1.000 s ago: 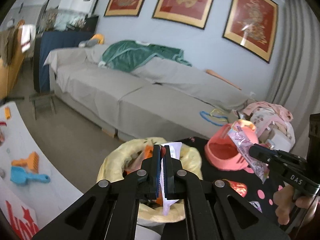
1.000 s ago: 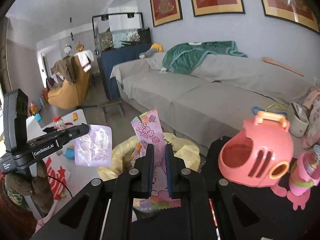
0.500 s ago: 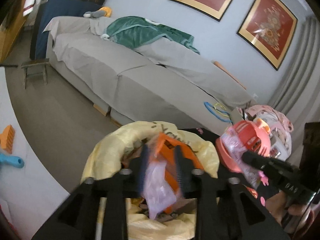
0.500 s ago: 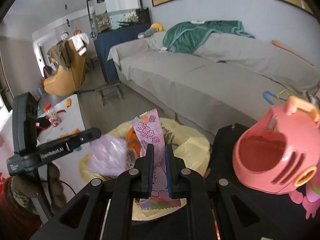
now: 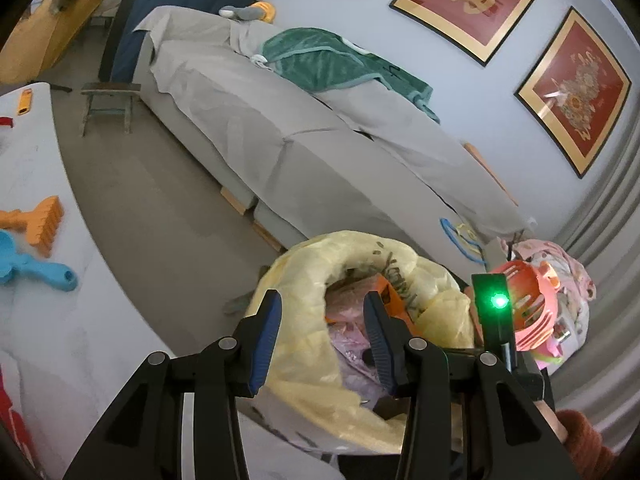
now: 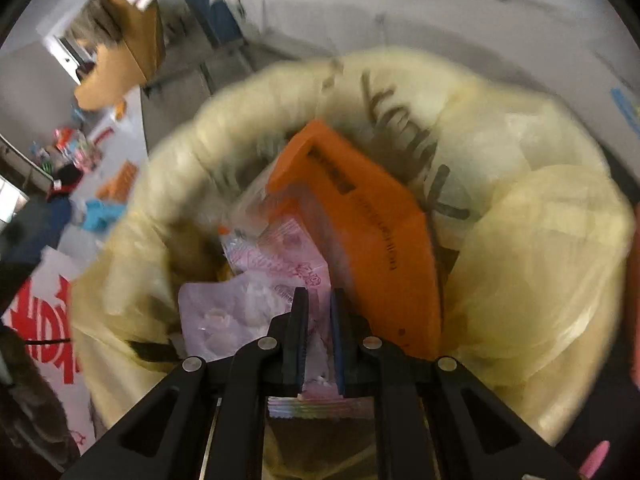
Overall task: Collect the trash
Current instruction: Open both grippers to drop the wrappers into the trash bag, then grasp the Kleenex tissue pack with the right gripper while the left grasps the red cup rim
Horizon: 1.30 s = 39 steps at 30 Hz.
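Note:
A trash bin lined with a yellow bag (image 5: 316, 268) (image 6: 540, 240) holds an orange box (image 6: 372, 220) and a clear purple blister pack (image 6: 224, 320). My left gripper (image 5: 324, 316) is open and empty, its jaws spread over the bin's near rim. My right gripper (image 6: 318, 308) is shut on a pink candy wrapper (image 6: 288, 260) and is tilted down inside the bin mouth, next to the orange box. The right wrist view is blurred by motion. The right gripper's body with a green light (image 5: 496, 312) shows beside the bin in the left wrist view.
A grey covered sofa (image 5: 304, 120) stands behind the bin. A pink toy basket (image 5: 524, 308) sits on the black table at the right. A white table (image 5: 36, 200) at the left holds an orange rake and a blue scoop.
My left gripper opened and let the blister pack fall into the bin. My right gripper moved forward and down into the bin mouth with the pink wrapper.

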Tool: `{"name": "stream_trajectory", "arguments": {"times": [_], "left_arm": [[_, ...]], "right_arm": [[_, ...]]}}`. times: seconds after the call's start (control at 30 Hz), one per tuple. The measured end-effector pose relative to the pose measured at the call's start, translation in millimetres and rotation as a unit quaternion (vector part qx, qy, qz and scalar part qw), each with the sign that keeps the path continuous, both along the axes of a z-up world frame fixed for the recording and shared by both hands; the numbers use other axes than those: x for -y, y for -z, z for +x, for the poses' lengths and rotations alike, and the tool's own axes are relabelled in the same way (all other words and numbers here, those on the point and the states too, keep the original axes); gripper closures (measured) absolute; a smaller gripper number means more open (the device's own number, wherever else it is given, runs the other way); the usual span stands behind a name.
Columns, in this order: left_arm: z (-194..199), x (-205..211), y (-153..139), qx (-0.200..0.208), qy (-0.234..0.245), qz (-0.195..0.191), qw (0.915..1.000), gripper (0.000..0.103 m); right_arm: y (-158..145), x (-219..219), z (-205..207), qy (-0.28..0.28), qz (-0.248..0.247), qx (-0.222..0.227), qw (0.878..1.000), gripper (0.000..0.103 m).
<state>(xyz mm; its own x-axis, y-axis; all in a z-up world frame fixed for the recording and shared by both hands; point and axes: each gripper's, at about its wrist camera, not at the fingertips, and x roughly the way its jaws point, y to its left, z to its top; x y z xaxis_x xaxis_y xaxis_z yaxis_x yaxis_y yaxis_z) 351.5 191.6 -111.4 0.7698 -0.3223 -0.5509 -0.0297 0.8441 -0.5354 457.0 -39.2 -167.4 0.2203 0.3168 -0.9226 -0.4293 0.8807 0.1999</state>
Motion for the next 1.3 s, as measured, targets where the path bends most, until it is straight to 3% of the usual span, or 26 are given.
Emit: {"name": "stream_trajectory", "arguments": {"times": [0.17, 0.23, 0.3, 0.33, 0.5, 0.63, 0.73, 0.93, 1.1, 1.2, 1.3], "left_arm": [[-7.9, -2.3, 1.3, -0.005, -0.011, -0.004, 0.9999, 0.055], [-9.6, -1.3, -0.8, -0.006, -0.012, -0.008, 0.9999, 0.054], [-14.2, 0.4, -4.6, -0.004, -0.012, -0.01, 0.9999, 0.053], [-16.3, 1.3, -6.9, -0.003, -0.012, -0.01, 0.9999, 0.053], [-29.3, 19.8, -21.4, 0.005, -0.004, -0.003, 1.0, 0.053], [-34.0, 50.8, -28.9, 0.005, 0.029, 0.002, 0.9996, 0.053], [-36.1, 89.5, -34.0, 0.006, 0.068, 0.011, 0.9976, 0.053], [-38.9, 160.1, -36.1, -0.001, 0.155, 0.022, 0.9877, 0.053], [-43.9, 199.3, -32.2, -0.018, 0.201, 0.027, 0.9791, 0.053], [-45.2, 213.1, -30.6, -0.024, 0.216, 0.033, 0.9756, 0.053], [-48.4, 225.3, -27.9, -0.031, 0.23, 0.035, 0.9721, 0.053]], "right_arm": [[-10.8, 4.7, -10.6, 0.002, 0.009, 0.017, 1.0, 0.089], [-22.4, 8.8, -19.4, 0.003, 0.024, 0.035, 0.999, 0.081], [-38.7, 13.1, -31.9, -0.001, 0.035, 0.063, 0.997, 0.066], [-48.1, 14.5, -37.6, -0.005, 0.036, 0.079, 0.996, 0.064], [-102.6, 36.7, -69.3, -0.009, 0.045, 0.168, 0.985, 0.063], [-135.1, 85.5, -97.1, 0.013, 0.084, 0.192, 0.978, 0.063], [-145.6, 125.1, -118.4, 0.031, 0.084, 0.198, 0.976, 0.063], [-137.7, 198.9, -169.6, 0.043, 0.049, 0.198, 0.978, 0.063], [-101.4, 238.6, -189.5, 0.026, 0.039, 0.147, 0.988, 0.063], [-81.8, 251.5, -194.7, 0.01, 0.017, 0.143, 0.99, 0.06], [-67.2, 264.3, -190.3, 0.019, 0.045, 0.133, 0.99, 0.058]]}}
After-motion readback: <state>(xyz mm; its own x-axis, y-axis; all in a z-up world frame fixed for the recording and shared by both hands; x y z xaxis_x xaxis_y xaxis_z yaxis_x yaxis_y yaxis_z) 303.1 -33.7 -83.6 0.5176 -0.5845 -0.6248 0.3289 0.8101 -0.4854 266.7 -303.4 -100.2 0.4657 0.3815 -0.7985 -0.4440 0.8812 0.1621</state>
